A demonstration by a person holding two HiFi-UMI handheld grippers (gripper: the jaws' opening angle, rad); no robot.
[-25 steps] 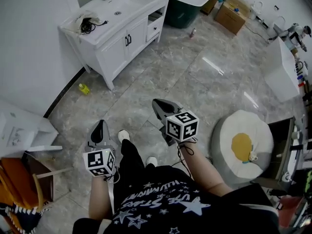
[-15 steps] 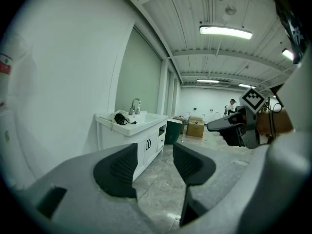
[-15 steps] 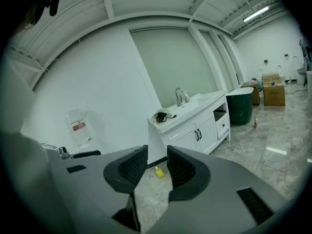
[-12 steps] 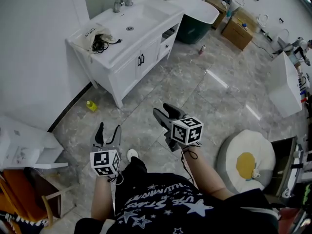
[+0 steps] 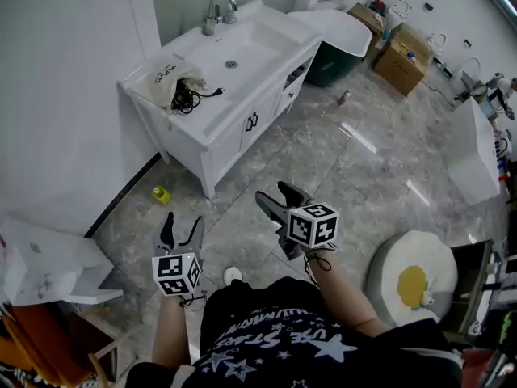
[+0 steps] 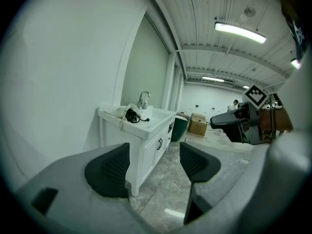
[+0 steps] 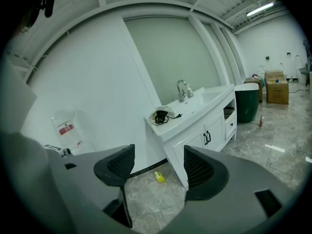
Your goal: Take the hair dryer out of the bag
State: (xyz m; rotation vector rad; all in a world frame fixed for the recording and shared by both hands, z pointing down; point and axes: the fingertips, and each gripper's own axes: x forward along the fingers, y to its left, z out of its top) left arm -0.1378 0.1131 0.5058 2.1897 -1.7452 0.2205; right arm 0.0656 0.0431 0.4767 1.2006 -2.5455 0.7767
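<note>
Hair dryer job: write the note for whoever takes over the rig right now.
Left gripper: open, jaws have just been opening, nothing between them. Right gripper: the same.
Bag: on the white vanity, beside the basin, black cord spilling from its mouth; hair dryer itself not made out.
Both grippers are far short of it, over the floor.
Done: nothing. To do: reach the vanity, take the dryer out.

Two hand-held grippers point(image 5: 182, 221) point(image 5: 278, 194); one bag point(image 5: 168, 78); two boxes point(image 5: 402, 56) point(image 5: 368, 14).
</note>
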